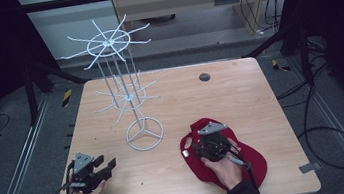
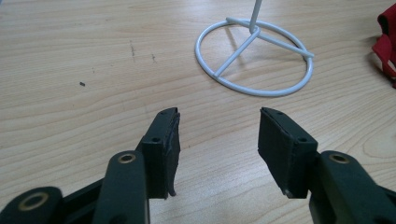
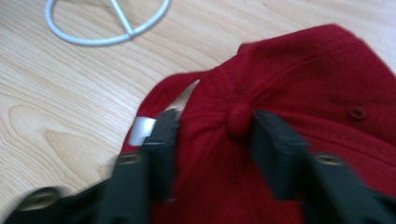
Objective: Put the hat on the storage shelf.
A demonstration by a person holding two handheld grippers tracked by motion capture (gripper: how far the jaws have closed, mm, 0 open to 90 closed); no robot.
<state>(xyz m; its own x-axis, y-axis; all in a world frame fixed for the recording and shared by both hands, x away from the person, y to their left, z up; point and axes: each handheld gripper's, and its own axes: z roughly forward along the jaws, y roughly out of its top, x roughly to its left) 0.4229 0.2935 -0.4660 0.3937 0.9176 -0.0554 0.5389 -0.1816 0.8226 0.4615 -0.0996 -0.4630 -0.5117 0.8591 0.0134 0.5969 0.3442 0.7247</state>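
Right gripper view looks down on the red cap [image 3: 299, 93] lying on the tabletop [image 3: 70, 93], half-open jaws straddling its crown button [image 3: 239, 119] without clamping, while the left gripper [image 2: 218, 140] gapes empty.

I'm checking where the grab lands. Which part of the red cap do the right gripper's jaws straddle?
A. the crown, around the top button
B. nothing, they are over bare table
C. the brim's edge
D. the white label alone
A: in the right gripper view the right gripper has a jaw on either side of the red cap's crown, with the top button between them.
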